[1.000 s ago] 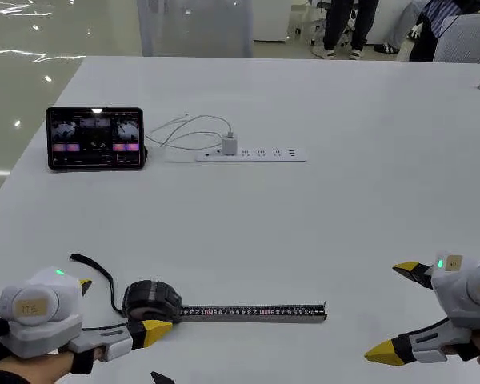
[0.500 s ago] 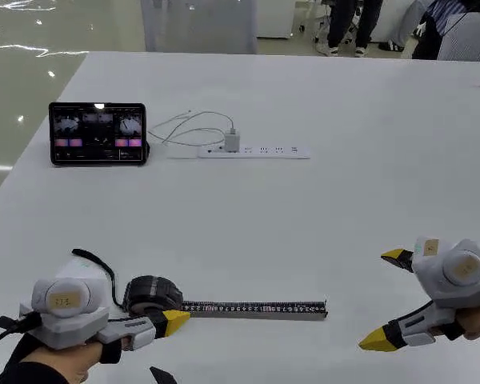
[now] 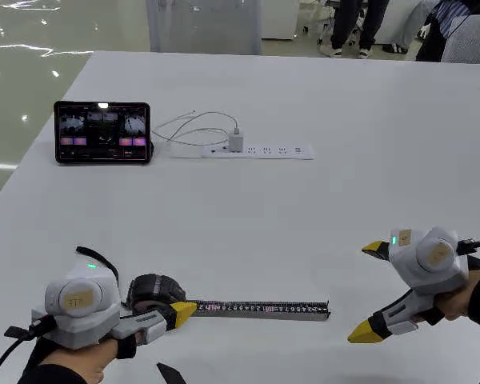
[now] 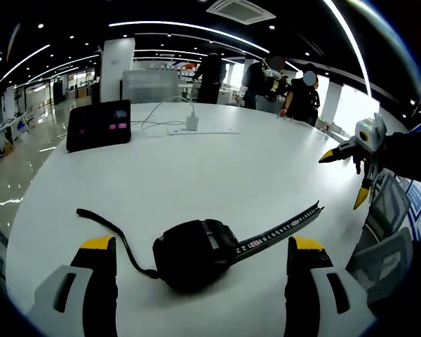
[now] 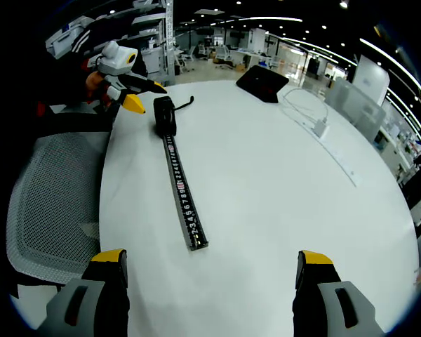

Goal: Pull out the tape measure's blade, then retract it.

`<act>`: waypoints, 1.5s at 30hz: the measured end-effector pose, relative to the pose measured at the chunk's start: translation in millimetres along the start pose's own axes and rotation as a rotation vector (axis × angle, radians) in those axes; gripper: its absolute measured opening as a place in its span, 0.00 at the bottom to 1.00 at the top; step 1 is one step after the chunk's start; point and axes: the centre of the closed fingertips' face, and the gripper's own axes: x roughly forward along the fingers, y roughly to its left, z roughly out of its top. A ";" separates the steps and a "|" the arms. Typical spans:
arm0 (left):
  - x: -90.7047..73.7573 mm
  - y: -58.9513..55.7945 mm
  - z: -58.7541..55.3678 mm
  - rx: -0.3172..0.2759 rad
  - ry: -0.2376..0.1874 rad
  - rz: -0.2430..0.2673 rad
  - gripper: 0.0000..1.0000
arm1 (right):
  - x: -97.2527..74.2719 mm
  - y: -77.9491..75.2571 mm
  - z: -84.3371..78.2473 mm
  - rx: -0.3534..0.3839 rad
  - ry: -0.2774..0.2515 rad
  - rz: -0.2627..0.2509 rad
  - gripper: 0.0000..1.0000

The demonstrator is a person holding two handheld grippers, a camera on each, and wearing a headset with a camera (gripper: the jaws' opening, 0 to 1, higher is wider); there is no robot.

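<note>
Lying on white table (image 3: 320,224), rounded black tape measure (image 3: 154,293), thin numbered blade (image 3: 260,309) extended rightward. Flanking it, jaws wide apart: left gripper (image 3: 176,340), right gripper (image 3: 366,290). Far behind, glossy tablet (image 3: 102,132), power strip (image 3: 256,151).

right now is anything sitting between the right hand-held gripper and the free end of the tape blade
Nothing visible. The right hand-held gripper is open and faces the blade's free end across bare white table. The tablet and power strip lie far off toward the table's other side.
</note>
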 end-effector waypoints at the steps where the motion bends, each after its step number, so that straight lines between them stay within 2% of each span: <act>1: 0.0 0.9 -0.2 -0.001 -0.003 0.007 0.99 | 1.4 -0.1 -0.1 -0.002 0.004 0.004 0.99; 5: 2.1 6.6 -3.2 -0.026 -0.020 0.059 0.99 | 8.8 1.8 0.8 -0.020 0.019 0.030 0.99; 8: 0.6 7.5 -0.3 -0.015 -0.059 0.099 0.99 | 14.1 2.4 2.1 -0.033 0.029 0.046 0.99; 12: 2.8 7.0 0.3 -0.014 -0.090 0.111 0.99 | 20.2 1.9 4.7 -0.054 0.028 0.065 0.95; 19: 6.8 12.3 2.6 -0.016 -0.126 0.128 0.99 | 32.0 -1.5 0.0 -0.060 0.063 0.089 0.90; 27: 9.6 12.7 2.0 -0.009 -0.145 0.140 0.99 | 46.2 4.3 -8.6 -0.159 0.117 0.131 0.69; 30: 9.8 12.4 0.6 0.004 -0.154 0.146 0.99 | 48.4 5.1 -9.2 -0.182 0.122 0.131 0.63; 38: 10.1 10.2 2.5 0.024 -0.168 0.154 0.99 | 53.5 4.3 -13.3 -0.181 0.142 0.146 0.50; 42: 12.4 11.3 2.2 0.040 -0.172 0.160 0.99 | 58.6 8.2 -13.2 -0.192 0.150 0.156 0.46; 45: 14.7 12.6 1.2 0.048 -0.174 0.167 0.99 | 61.9 11.5 -11.7 -0.195 0.150 0.162 0.40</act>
